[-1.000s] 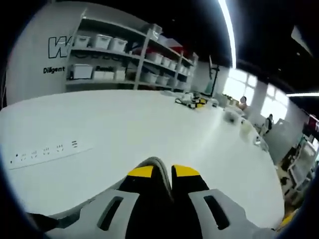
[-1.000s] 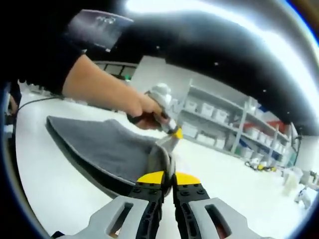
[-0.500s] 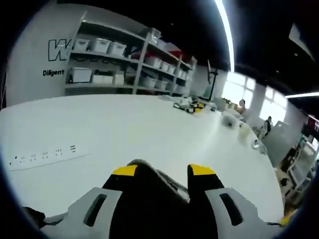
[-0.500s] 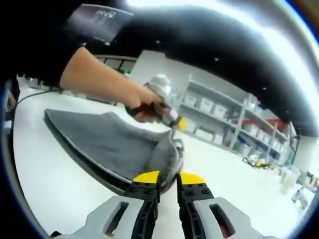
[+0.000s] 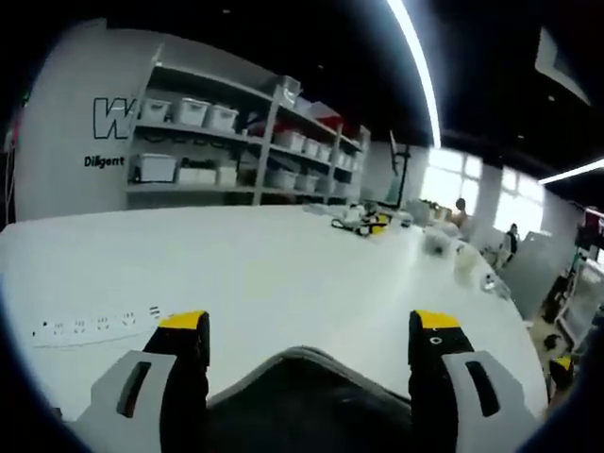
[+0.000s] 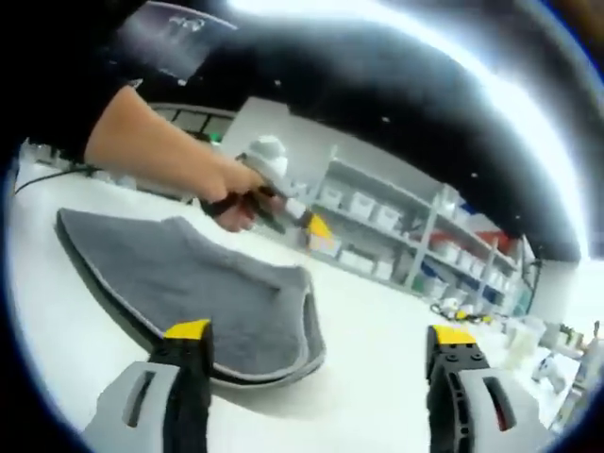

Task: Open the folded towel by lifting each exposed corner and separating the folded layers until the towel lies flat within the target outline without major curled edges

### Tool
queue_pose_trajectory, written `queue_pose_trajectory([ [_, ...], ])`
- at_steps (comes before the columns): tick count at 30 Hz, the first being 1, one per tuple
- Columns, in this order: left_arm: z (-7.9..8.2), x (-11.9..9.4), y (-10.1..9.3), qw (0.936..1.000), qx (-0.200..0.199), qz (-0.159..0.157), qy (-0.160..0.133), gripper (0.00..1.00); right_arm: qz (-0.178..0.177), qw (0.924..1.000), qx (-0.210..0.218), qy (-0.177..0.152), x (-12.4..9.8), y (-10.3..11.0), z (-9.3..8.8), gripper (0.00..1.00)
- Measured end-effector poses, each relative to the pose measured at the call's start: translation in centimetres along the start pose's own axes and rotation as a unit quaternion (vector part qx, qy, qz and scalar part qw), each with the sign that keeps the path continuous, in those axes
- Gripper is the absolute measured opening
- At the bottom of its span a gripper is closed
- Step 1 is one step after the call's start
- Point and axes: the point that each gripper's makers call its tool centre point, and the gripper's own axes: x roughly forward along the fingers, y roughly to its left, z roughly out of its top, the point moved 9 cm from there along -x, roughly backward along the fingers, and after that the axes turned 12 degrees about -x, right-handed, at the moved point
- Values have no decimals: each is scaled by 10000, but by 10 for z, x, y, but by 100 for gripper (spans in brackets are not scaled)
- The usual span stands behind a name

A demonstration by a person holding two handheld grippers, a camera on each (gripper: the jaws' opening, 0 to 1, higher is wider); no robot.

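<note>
The grey towel [image 6: 189, 278] lies spread on the white table [image 6: 368, 359], its near corner slightly humped with a pale hem. My right gripper [image 6: 321, 332] is open just above and in front of that corner, nothing between its jaws. A person's hand [image 6: 231, 189] holds my left gripper [image 6: 311, 225] above the towel's far edge, clear of the cloth. In the left gripper view, my left gripper [image 5: 309, 326] is open wide, and a towel corner [image 5: 302, 382] lies loose on the table [image 5: 283, 274] below the jaws.
A white power strip [image 5: 94, 326] lies on the table to the left. Shelves with white bins [image 5: 217, 123] line the back wall. Small clutter [image 5: 363, 222] sits at the table's far end, with windows [image 5: 444, 179] beyond.
Both grippers went from shut on the towel's raised corner to open. The towel dropped and now lies flat. The left gripper has lifted away from the cloth.
</note>
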Motion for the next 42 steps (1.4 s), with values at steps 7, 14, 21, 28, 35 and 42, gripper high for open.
queue_pose_trajectory([
  [7,11,-30,18,9994,101,279,-183,100,-32,9999,130,6,5,-6,5,100],
  [14,19,-68,29,9980,417,433,-203,100,-21,9997,227,-11,7,-14,12,100],
  [21,25,-114,37,9973,484,492,-241,100,-99,9997,240,36,8,-26,15,100],
  [28,35,-174,50,9940,576,788,-494,100,-56,9995,297,22,7,-30,20,100],
  [35,38,-235,38,9901,802,841,-791,100,49,9998,174,-25,6,-27,31,100],
  [42,29,-292,36,9853,996,1033,-925,100,197,9994,274,-111,4,-29,38,100],
])
